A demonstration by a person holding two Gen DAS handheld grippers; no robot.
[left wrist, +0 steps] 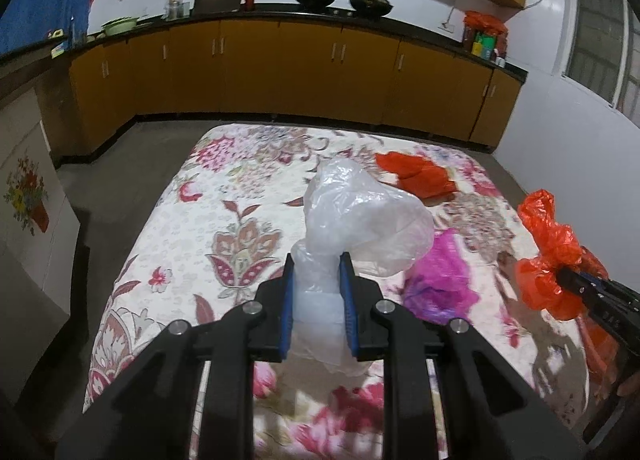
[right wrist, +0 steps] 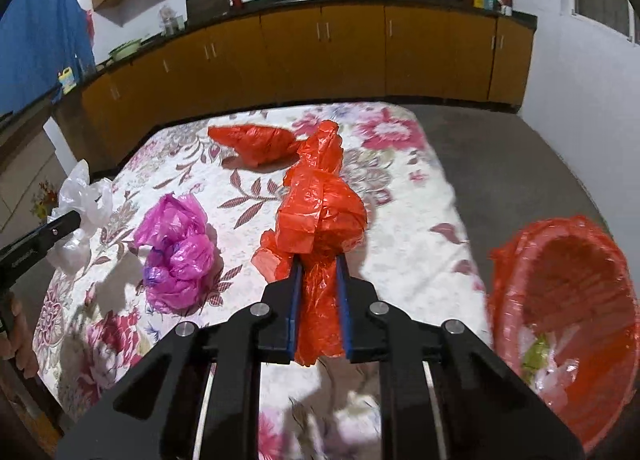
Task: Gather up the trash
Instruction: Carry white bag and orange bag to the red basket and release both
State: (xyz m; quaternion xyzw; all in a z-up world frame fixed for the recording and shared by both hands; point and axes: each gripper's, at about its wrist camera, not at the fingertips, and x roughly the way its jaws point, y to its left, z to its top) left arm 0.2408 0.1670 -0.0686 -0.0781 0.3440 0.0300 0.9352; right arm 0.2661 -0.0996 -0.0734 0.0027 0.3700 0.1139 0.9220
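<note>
Red bag (right wrist: 320, 216): crumpled, pinched between the right gripper (right wrist: 318, 264) fingers, lifted above the floral table (right wrist: 400, 228).
Clear bag (left wrist: 360, 216): clamped in the left gripper (left wrist: 318, 264), also raised off the cloth.
Bin (right wrist: 560, 260): red-lined basket just right of the table, holding clear wrappers and a green scrap.
On table: pink bag (right wrist: 178, 252); second red bag (right wrist: 256, 144) farther back.

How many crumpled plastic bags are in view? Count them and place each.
4: a clear bag in the left tool, a red bag in the right tool, a pink bag and another red bag on the table. More may be hidden.
</note>
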